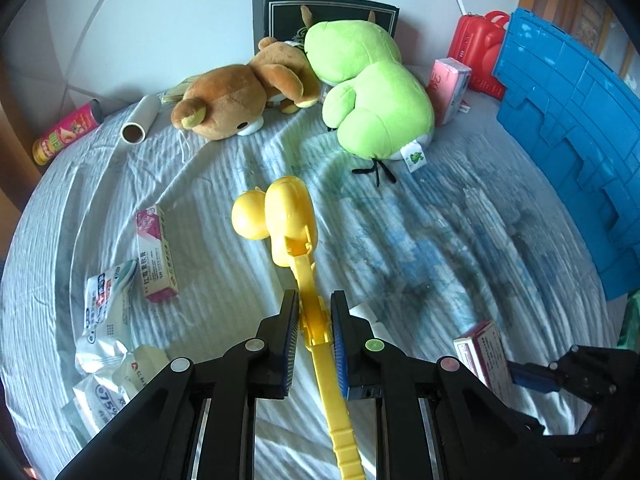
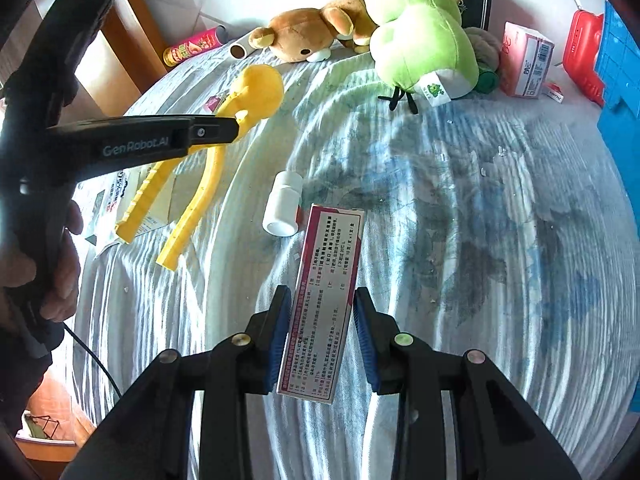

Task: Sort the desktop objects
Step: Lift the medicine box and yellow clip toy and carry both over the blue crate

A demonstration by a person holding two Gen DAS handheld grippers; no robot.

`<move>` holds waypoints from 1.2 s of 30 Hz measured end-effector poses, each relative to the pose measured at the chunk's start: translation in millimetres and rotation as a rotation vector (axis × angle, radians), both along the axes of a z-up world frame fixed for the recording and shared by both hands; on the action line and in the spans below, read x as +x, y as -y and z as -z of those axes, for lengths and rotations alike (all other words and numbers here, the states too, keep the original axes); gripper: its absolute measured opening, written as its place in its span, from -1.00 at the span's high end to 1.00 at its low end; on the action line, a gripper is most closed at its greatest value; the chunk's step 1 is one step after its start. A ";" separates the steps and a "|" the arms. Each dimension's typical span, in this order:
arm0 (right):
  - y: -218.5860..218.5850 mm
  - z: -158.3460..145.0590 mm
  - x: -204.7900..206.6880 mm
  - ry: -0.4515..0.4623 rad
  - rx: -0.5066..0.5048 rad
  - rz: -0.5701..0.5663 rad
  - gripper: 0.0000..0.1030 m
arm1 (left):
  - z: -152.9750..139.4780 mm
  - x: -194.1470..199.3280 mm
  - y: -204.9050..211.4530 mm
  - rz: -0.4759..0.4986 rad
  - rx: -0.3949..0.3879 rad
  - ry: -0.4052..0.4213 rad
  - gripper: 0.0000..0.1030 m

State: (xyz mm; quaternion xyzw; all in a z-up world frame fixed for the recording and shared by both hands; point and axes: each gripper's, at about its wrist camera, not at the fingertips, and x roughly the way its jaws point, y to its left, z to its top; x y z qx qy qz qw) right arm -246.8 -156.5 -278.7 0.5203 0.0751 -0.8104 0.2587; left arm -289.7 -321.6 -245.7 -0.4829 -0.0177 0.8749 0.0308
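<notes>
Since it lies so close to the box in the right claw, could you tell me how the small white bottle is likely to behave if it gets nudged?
The white bottle lies on its side and looks cylindrical, so it would probably roll. The wrinkled sheet may stop it quickly. It looks like small plastic, likely light and not fragile.

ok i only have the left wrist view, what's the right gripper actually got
observer: a red and white medicine box, lengthwise between the right gripper's pads.
operator: anything close to it
observer: a white bottle lies on its side just past the box's far end, a little left.
operator: and my tongs, i only see one handle
observer: the yellow tongs have two handles, splayed apart. The left gripper grips near the hinge.
</notes>
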 end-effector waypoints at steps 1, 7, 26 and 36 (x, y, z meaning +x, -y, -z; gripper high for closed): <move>-2.0 -4.2 -0.4 -0.014 0.000 0.002 0.39 | -5.8 2.2 -2.5 0.004 -0.003 -0.012 0.70; -21.9 -45.0 7.6 -0.099 -0.011 0.024 0.39 | -44.4 13.7 -17.5 0.034 -0.006 -0.078 0.70; -161.4 -244.2 46.9 -0.525 -0.055 0.271 0.39 | -218.4 43.0 -152.5 0.210 -0.048 -0.435 0.70; -286.5 -322.3 73.6 -0.695 -0.061 0.335 0.39 | -283.8 57.8 -283.5 0.246 -0.077 -0.562 0.69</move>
